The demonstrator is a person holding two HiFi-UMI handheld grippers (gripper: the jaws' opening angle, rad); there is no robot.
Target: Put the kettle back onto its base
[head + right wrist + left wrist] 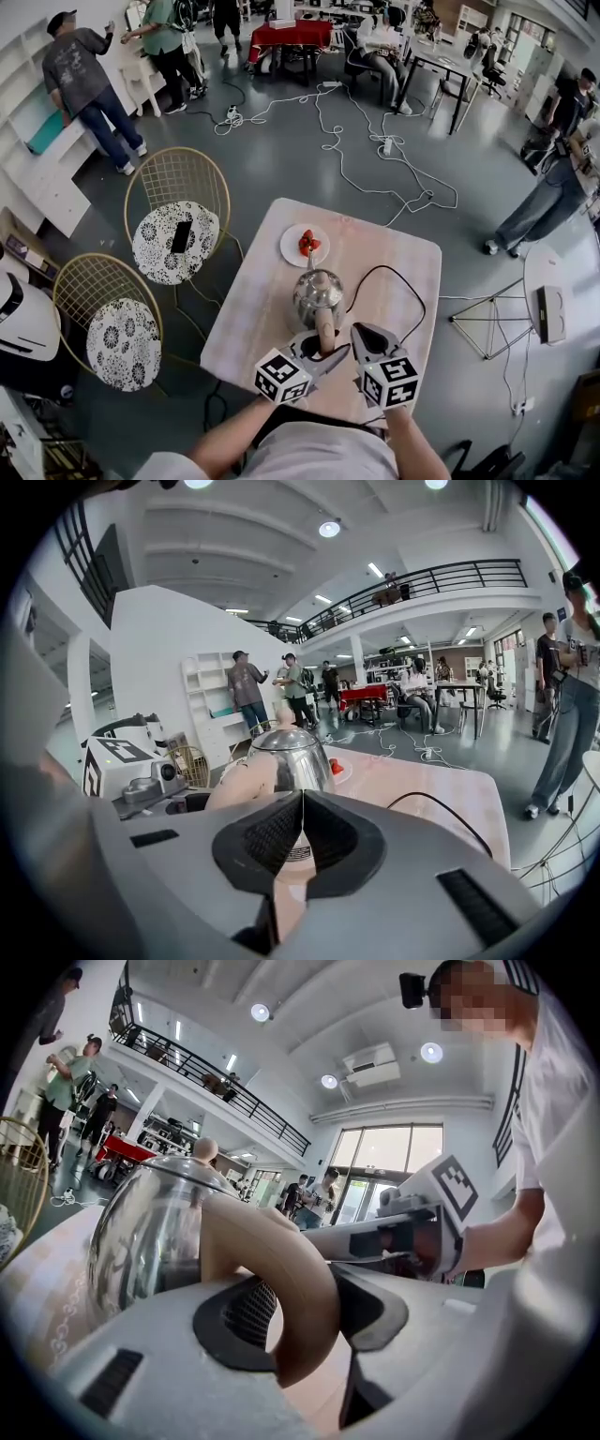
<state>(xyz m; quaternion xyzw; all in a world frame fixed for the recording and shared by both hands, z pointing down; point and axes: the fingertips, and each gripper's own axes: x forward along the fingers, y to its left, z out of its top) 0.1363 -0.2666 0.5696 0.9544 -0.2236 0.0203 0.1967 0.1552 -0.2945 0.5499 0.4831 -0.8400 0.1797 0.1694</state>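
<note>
**One kettle, two claws, one of them gripping**

A single polished steel kettle (pixel 317 292) with a round knob on its lid stands near the middle of the pale, square desk (pixel 394 272). Whether it sits on its base I cannot tell. The left claw (pixel 300 1307) is clenched around its curved beige handle (pixel 281 1279), a pad on each side. The right claw (pixel 297 841) is clenched on nothing, pads meeting, just beside the handle.

One white plate (pixel 292 251) holding red fruit lies beyond the kettle, and one black cable (pixel 412 300) loops across the desk. Two gold wire chairs (pixel 178 187) with floral cushions stand to the left.
</note>
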